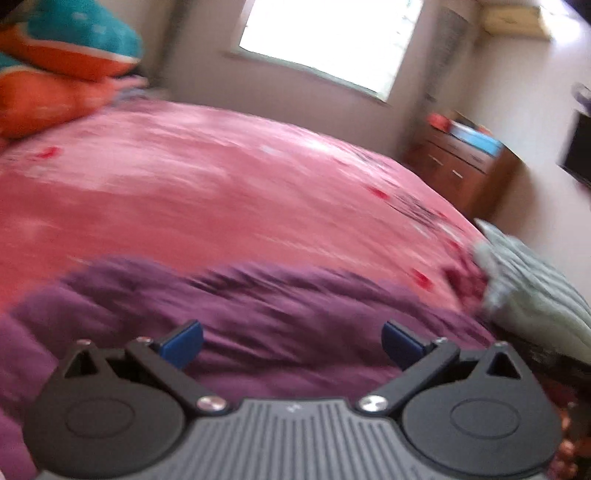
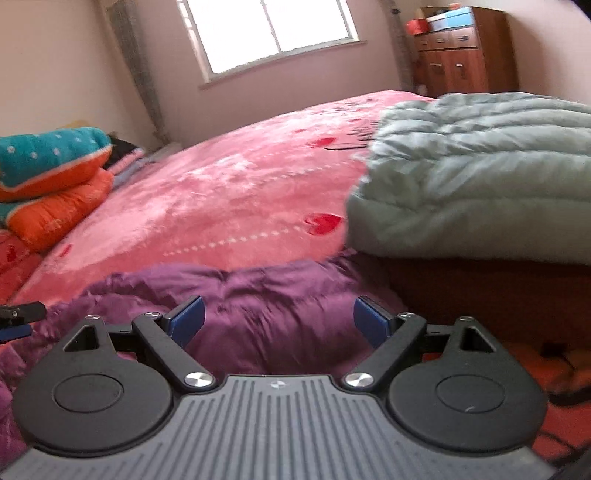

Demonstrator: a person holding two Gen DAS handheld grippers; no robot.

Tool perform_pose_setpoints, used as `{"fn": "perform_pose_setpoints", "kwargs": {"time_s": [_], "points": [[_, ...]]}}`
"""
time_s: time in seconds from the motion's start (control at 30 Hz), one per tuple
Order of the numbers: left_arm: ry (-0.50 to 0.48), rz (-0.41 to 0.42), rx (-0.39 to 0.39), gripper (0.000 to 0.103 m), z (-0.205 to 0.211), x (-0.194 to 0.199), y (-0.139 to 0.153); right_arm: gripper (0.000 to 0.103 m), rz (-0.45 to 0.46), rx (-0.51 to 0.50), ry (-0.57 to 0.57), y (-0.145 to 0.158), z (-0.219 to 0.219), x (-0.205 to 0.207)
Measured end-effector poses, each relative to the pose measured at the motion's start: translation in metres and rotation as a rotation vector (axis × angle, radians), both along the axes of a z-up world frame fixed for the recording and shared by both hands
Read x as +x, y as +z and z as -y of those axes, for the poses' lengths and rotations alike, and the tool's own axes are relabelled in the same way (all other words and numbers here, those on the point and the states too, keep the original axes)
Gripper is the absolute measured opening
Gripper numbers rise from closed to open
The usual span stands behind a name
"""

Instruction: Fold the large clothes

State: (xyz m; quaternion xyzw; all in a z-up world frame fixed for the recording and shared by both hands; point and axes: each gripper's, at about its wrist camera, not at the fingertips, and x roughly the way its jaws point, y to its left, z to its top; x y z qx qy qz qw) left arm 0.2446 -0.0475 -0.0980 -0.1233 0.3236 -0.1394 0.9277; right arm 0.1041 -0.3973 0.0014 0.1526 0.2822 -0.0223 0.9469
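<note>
Left gripper (image 1: 291,345): jaws spread wide, nothing between the blue pads (image 1: 183,341), hovering just over the purple garment (image 1: 258,314). Right gripper (image 2: 277,324): jaws also wide apart, empty, over the same purple garment (image 2: 266,295). Whether either touches the fabric cannot be told. The left-wrist view is motion-blurred.

Purple garment: one, shiny puffy quilted fabric, crumpled with many creases, lying at the near edge of the bed (image 2: 221,192), filling the 6 o'clock part of both views below the pink spread. In the right-wrist view a bit of the other gripper shows at 9 o'clock, on the garment's left end.

Second large garment: one, pale grey-green quilted puffer (image 2: 472,177), bunched in a thick pile at 3 o'clock in the right-wrist view, just beside the purple one's right end; the same piece (image 1: 532,295) sits at 4 o'clock in the left-wrist view.

Bed cover: pink plush with red heart prints; three hearts read clearly in the right-wrist view.

Folded bedding stack (image 2: 55,184): teal dotted piece on top, orange below, at 9 o'clock in the right-wrist view, 10 o'clock in the left-wrist view (image 1: 66,66).

One window (image 2: 269,33) at 12 o'clock. One brown wooden cabinet (image 2: 458,59) at 1 o'clock, boxes on top.
</note>
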Motion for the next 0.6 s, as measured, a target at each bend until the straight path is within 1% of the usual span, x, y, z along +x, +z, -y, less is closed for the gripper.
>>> {"fn": "perform_pose_setpoints", "kwargs": {"time_s": [0.03, 0.07, 0.13, 0.17, 0.3, 0.37, 0.43, 0.5, 0.57, 0.6], "points": [[-0.027, -0.014, 0.002, 0.102, 0.012, 0.001, -0.003, 0.103, -0.001, 0.003, -0.016, 0.0, 0.003, -0.008], [-0.039, -0.021, 0.024, 0.102, 0.023, 0.003, -0.007, 0.103, -0.002, 0.005, -0.028, 0.001, 0.008, -0.016], [-0.031, -0.025, 0.113, 0.102, 0.041, 0.008, -0.018, 0.103, -0.007, -0.007, -0.054, 0.003, 0.015, -0.03], [-0.024, -0.031, 0.133, 0.102, 0.045, 0.012, -0.023, 0.103, -0.014, -0.016, -0.062, 0.003, 0.02, -0.038], [-0.019, -0.014, 0.182, 0.103, 0.053, 0.022, -0.037, 0.103, -0.048, -0.031, -0.076, -0.003, 0.036, -0.059], [-0.018, -0.009, 0.196, 0.103, 0.055, 0.02, -0.037, 0.103, -0.067, -0.009, -0.095, -0.005, 0.049, -0.066], [-0.017, -0.02, 0.182, 0.102, 0.052, 0.016, -0.031, 0.103, -0.083, 0.054, -0.095, -0.008, 0.066, -0.071], [-0.002, -0.031, 0.136, 0.102, 0.044, 0.012, -0.022, 0.103, -0.112, 0.13, -0.088, -0.017, 0.084, -0.074], [0.006, -0.008, 0.089, 0.102, 0.033, -0.006, -0.009, 0.103, -0.156, 0.237, -0.084, -0.032, 0.104, -0.077], [0.009, 0.005, 0.075, 0.102, 0.029, -0.013, -0.003, 0.103, -0.168, 0.31, -0.09, -0.04, 0.115, -0.078]]}}
